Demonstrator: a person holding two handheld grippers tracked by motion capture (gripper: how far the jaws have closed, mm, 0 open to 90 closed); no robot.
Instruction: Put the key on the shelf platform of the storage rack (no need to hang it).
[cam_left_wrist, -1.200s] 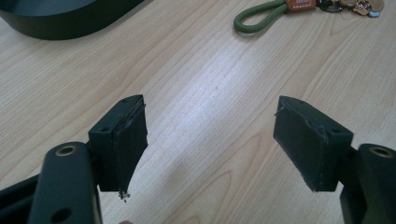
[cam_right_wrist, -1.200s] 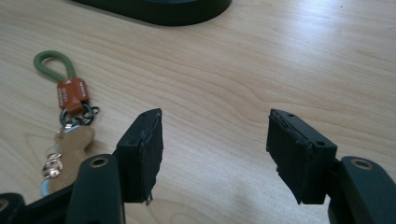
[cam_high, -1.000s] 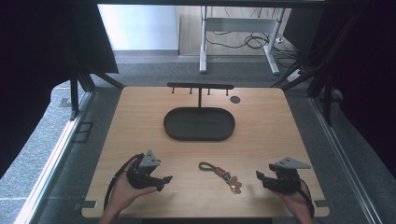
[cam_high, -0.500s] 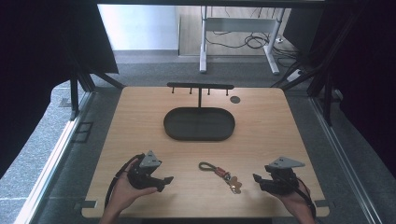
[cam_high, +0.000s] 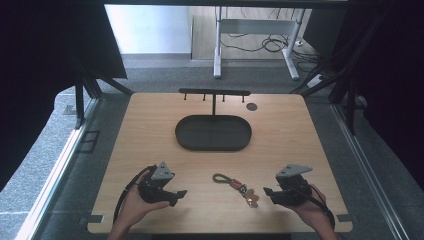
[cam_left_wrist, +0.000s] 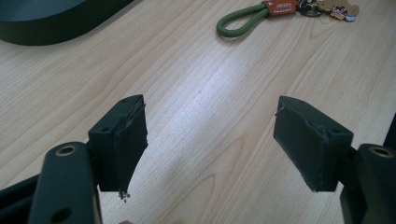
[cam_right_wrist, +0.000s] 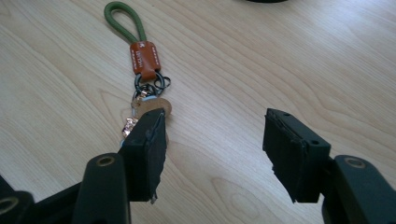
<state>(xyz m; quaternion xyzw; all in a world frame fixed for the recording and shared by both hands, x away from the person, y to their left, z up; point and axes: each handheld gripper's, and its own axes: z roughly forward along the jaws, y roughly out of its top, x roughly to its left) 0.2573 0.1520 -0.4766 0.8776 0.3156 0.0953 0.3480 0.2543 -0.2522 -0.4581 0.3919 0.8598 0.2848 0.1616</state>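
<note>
Green-looped keyring lies flat on the wooden table, between both grippers. Right gripper, jaws just reopening slightly, stands released beside it, grasping nothing. Left gripper is released too.

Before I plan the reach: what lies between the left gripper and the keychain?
Bare wooden table in the high view; left gripper and keychain apart.

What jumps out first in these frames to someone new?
The keychain, with its green cord loop, orange tag and keys, lies on the pale wooden table near the front edge, between the two hand-held grippers. The right gripper sits just beside the keys with its jaws apart and nothing between them; the left gripper is open too. Farther back, a dark oval tray lies in front of a black hook rack.
</note>
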